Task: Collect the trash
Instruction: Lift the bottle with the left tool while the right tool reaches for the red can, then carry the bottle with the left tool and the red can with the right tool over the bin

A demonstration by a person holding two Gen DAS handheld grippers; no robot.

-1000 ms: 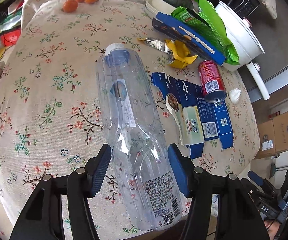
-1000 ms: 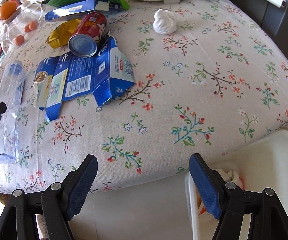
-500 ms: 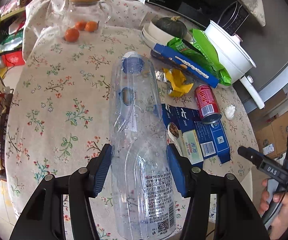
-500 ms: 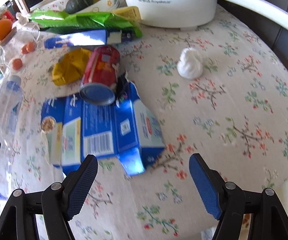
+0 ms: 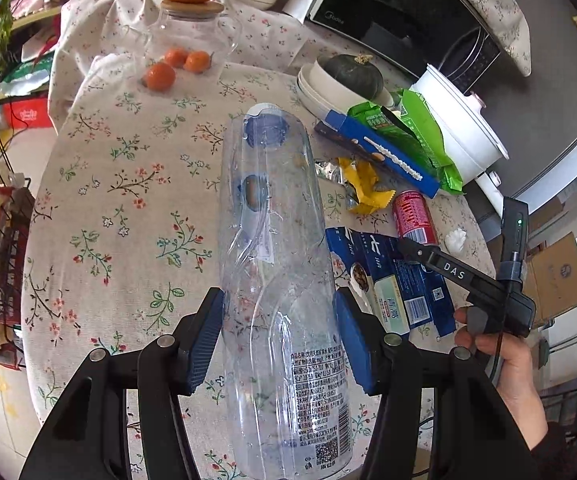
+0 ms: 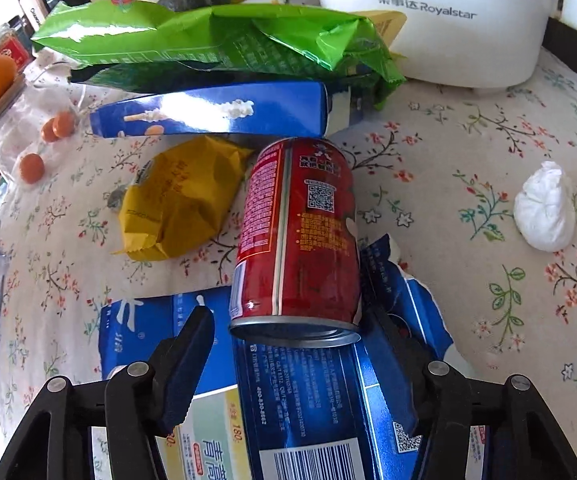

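The left gripper [image 5: 279,334] clamps both pads on a clear plastic bottle [image 5: 278,280], held above the floral surface [image 5: 128,200], cap pointing away. The right gripper [image 6: 288,368] is wide open, its pads either side of a red can [image 6: 298,236] lying on a flattened blue carton [image 6: 308,408].

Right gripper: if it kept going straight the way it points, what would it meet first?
The red drink can, lying on its side with its end toward the right gripper. It sits between the open fingers, on the flattened blue carton; depth is hard to judge.
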